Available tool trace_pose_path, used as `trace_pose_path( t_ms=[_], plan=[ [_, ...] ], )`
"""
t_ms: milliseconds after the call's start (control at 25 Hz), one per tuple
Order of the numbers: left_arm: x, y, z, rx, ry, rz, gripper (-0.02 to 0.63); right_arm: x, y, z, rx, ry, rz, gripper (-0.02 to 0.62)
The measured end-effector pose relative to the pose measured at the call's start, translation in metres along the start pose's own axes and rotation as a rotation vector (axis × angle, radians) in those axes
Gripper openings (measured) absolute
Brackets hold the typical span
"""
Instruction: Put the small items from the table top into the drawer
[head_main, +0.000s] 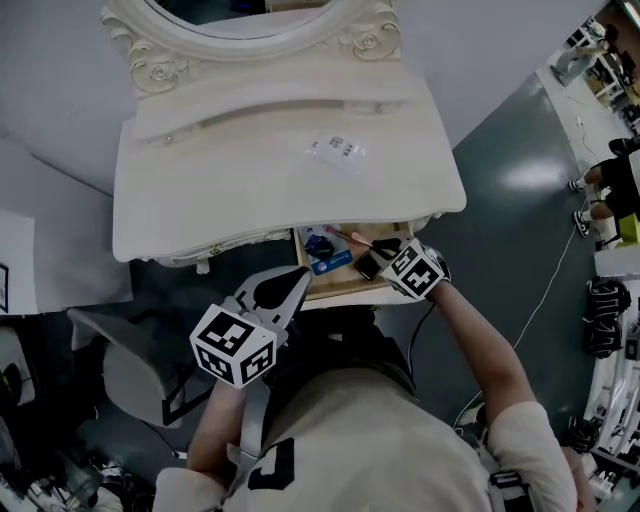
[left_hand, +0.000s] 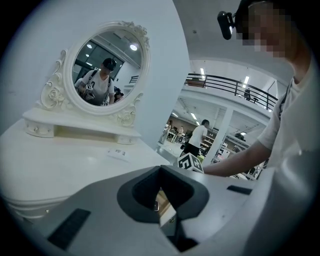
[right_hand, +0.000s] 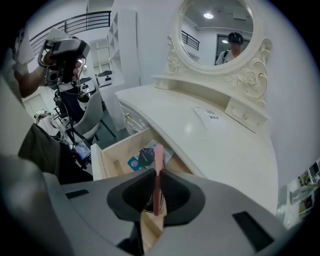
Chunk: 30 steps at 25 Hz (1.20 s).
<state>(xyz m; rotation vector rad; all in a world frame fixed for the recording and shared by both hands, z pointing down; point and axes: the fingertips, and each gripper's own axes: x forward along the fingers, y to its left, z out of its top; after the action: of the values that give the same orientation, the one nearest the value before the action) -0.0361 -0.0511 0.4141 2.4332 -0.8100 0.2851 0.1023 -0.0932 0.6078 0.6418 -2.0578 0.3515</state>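
An open wooden drawer (head_main: 340, 288) juts out under the front edge of the white dressing table (head_main: 230, 190). Inside lie a blue card with a dark round item (head_main: 322, 250) and a dark flat item (head_main: 367, 266). My right gripper (head_main: 383, 246) hangs over the drawer's right part, tilted down and shut on a thin pink stick (right_hand: 158, 160) that pokes out past its tips above the drawer (right_hand: 112, 150). My left gripper (head_main: 300, 275) is at the drawer's front left, its jaws together and nothing in them. A clear printed packet (head_main: 336, 148) lies on the table top.
An oval mirror (head_main: 250, 20) in a carved white frame stands on a raised shelf at the back of the table. A grey chair (head_main: 130, 360) sits at my lower left. Other people stand far off at the right edge (head_main: 610, 185).
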Motion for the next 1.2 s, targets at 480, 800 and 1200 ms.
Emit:
trace_pose_path(
  t_ms=[480,800,1200],
  plan=[
    [0.022,0.009,-0.008,-0.021,0.069,0.053,0.057,0.051,-0.026,-0.033,-0.018,0.090,-0.025,0.060],
    [0.025,0.012,-0.012,-0.038,0.094,0.089,0.057,0.079,-0.036,-0.046,0.007,0.126,-0.045,0.060],
    [0.026,0.013,-0.019,-0.048,0.109,0.100,0.057,0.099,-0.048,-0.056,0.011,0.169,-0.114,0.060]
  ],
)
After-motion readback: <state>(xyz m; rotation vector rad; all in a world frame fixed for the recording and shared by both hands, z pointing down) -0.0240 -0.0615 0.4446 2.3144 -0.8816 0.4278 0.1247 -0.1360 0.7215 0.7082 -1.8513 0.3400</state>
